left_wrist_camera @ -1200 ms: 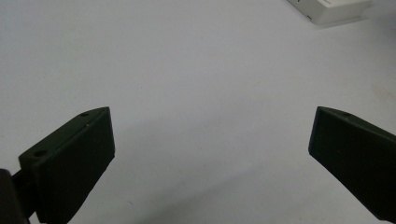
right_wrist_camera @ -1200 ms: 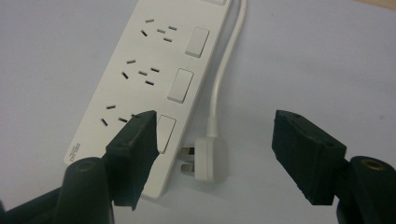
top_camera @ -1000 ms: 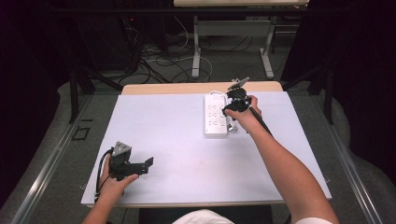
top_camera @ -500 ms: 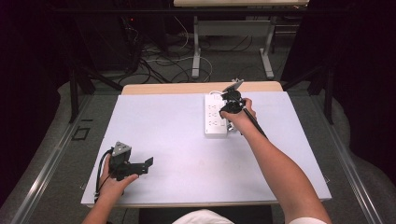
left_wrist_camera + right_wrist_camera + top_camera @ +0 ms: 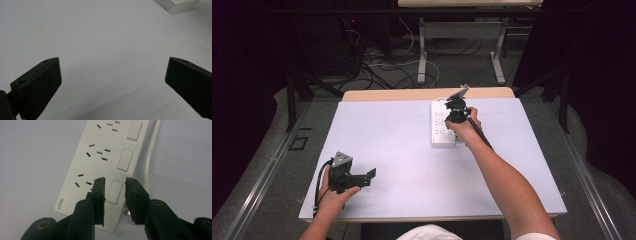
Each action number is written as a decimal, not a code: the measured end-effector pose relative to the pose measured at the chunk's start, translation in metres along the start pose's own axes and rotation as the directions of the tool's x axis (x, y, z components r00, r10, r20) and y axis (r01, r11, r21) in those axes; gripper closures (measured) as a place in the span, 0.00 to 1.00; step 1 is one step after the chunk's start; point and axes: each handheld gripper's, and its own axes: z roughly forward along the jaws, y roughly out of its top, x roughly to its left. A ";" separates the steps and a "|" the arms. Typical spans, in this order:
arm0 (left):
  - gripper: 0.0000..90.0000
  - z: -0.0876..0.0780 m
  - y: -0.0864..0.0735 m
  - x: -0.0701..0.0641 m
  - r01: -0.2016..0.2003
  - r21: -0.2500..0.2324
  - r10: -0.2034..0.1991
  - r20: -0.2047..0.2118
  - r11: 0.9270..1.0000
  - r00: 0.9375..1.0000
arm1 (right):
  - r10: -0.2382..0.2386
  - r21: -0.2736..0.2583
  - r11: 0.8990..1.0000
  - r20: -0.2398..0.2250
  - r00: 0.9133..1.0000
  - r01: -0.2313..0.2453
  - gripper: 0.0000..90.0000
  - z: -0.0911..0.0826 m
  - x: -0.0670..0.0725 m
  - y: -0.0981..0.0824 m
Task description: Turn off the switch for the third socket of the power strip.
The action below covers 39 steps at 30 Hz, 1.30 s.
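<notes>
White plastic, a power strip (image 5: 443, 125) lies flat on the far right part of the pale worktop (image 5: 402, 150), its cord (image 5: 150, 157) running off its far end. The right hand-held gripper (image 5: 115, 182) hangs over the strip's near end, jaws a narrow gap apart with the nearest rocker switch (image 5: 114, 192) showing between them; they grip nothing. The left hand-held gripper (image 5: 371, 173) rests low at the near left corner, well apart from the strip, its jaws spread wide and empty over bare worktop.
</notes>
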 end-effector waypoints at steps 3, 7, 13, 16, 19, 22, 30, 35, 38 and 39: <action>0.01 0.001 0.000 0.000 0.002 -0.006 -0.002 -0.005 1.000 1.000 | 0.006 -0.020 1.000 -0.024 1.000 -0.007 0.84 0.004 0.000 -0.001; 0.01 0.000 0.000 0.000 0.000 0.003 0.000 0.000 1.000 1.000 | 0.001 0.007 1.000 -0.009 1.000 -0.001 0.87 0.006 0.001 -0.002; 0.01 0.000 0.000 0.000 0.000 0.003 0.000 0.000 1.000 1.000 | -0.003 0.027 1.000 -0.014 1.000 0.003 0.94 0.012 0.002 -0.005; 0.01 0.001 0.000 0.000 0.001 -0.006 -0.001 -0.004 1.000 1.000 | -0.002 0.047 0.999 -0.007 1.000 0.002 0.96 0.012 0.003 -0.004; 0.01 0.001 0.000 0.000 0.000 -0.004 0.000 -0.004 1.000 1.000 | -0.005 0.036 0.999 -0.006 1.000 0.005 1.00 0.014 0.004 -0.005; 0.01 0.001 0.000 0.000 -0.001 -0.004 0.001 -0.004 1.000 1.000 | -0.011 0.056 0.998 -0.017 1.000 0.012 1.00 0.014 0.005 -0.005; 0.01 0.000 0.000 0.000 -0.001 -0.004 0.001 -0.002 1.000 1.000 | -0.018 0.071 0.997 0.005 1.000 0.018 1.00 0.017 0.005 -0.007; 0.01 0.001 0.000 0.000 -0.003 -0.003 0.003 -0.004 1.000 1.000 | -0.007 0.065 0.998 -0.010 1.000 0.008 1.00 0.018 0.003 -0.008; 0.01 0.001 0.000 0.000 -0.002 -0.003 0.002 -0.004 1.000 1.000 | -0.005 0.055 0.998 -0.005 1.000 0.005 1.00 0.019 0.003 -0.008; 0.01 0.001 0.000 0.000 -0.001 -0.004 0.001 -0.004 1.000 1.000 | -0.007 0.058 0.998 -0.010 1.000 0.008 1.00 0.019 0.002 -0.008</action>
